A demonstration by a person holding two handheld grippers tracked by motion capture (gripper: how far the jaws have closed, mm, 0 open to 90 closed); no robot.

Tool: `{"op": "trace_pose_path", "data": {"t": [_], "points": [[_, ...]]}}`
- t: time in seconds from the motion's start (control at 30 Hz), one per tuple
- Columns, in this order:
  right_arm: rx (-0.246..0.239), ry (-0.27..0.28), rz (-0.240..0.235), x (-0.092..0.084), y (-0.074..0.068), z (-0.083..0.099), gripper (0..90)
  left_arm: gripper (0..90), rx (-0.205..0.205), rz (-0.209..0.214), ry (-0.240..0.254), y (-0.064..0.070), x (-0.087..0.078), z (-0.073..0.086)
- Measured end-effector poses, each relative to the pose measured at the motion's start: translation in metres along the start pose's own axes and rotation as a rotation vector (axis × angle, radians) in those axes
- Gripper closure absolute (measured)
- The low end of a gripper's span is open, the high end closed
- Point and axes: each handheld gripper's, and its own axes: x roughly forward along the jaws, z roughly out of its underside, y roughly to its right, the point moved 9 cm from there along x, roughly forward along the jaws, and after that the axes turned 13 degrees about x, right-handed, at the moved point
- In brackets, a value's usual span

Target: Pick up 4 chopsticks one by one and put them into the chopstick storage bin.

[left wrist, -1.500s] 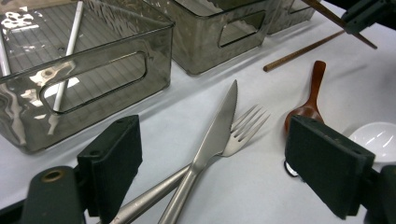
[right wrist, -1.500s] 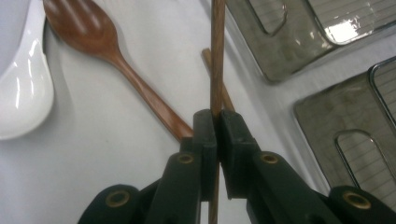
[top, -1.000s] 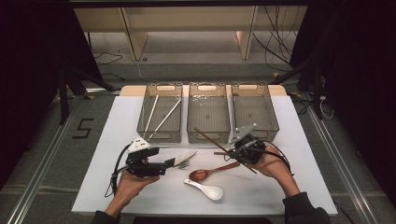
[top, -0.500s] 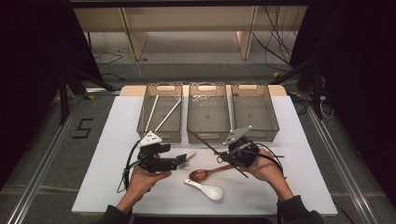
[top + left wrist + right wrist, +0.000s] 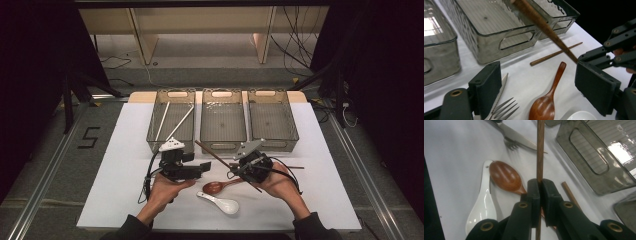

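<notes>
My right gripper (image 5: 539, 185) is clamped on a slim, round wooden chopstick (image 5: 540, 147), the dark pads pressed flat against its shaft; my hand (image 5: 280, 182) cups the tool from below, near the middle of the table's near half, and the stick slants up and away toward the middle bin (image 5: 223, 120). My left gripper (image 5: 536, 87) is spread wide with nothing between its blocky black jaws, my left hand (image 5: 162, 187) holding it level and pointing it across at the right one. Below its jaws lie a glossy, reddish wooden spoon (image 5: 546, 102), a steel fork (image 5: 505, 108) and a serrated knife (image 5: 500, 93). A smooth white ceramic spoon (image 5: 220, 202) lies just nearer the table's front edge. A second chopstick (image 5: 555, 53) lies flat on the white table (image 5: 120, 150) before the bins. Three clear, ribbed plastic bins line the far edge; the left one (image 5: 172, 120) holds two pale sticks (image 5: 170, 122).
</notes>
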Motion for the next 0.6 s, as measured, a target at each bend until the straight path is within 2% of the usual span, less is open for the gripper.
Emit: {"op": "trace_pose_path", "data": {"t": [0.23,0.6], "points": [[-0.006,0.007,-0.003,0.001,-0.007,-0.002,85.9,26.4,-0.063,0.043,0.043,0.006,0.006,-0.008],[-0.015,0.028,-0.01,0.001,-0.014,-0.005,85.8,52.7,-0.149,0.134,0.081,0.018,0.013,-0.013]]}}
